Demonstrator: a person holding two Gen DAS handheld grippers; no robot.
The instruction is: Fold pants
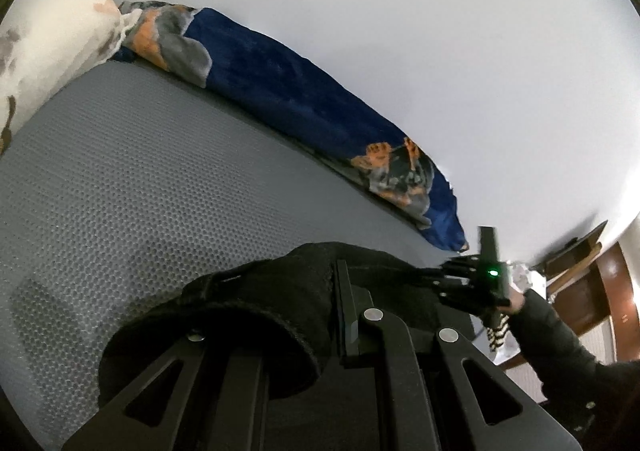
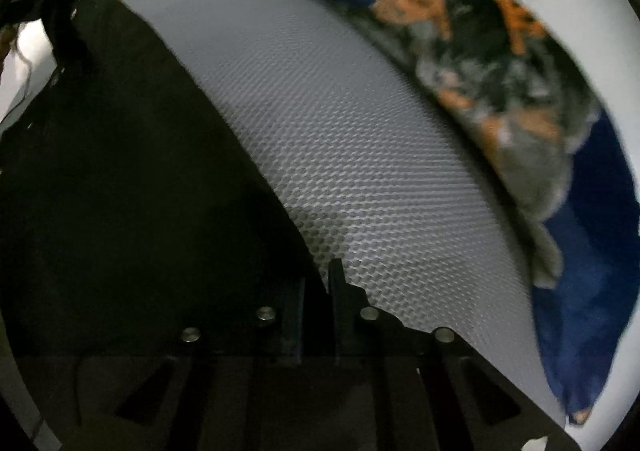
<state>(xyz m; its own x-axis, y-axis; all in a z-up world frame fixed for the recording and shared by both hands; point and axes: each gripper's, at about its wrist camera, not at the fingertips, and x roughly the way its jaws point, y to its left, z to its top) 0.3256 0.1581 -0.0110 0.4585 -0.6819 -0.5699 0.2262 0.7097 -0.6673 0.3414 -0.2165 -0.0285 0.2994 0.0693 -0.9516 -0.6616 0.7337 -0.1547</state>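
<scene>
The black pants hang bunched over my left gripper, which is shut on their edge; only one finger shows, the cloth hides the other. In the right wrist view the pants spread as a wide black sheet across the left, over the grey textured mattress. My right gripper is shut on the pants' edge, its fingers close together. The right gripper also shows in the left wrist view, held by a hand at the pants' far end.
A blue blanket with orange and grey bear print lies along the mattress's far edge by the white wall; it also shows in the right wrist view. A floral pillow is at the left. Brown wooden furniture stands at the right.
</scene>
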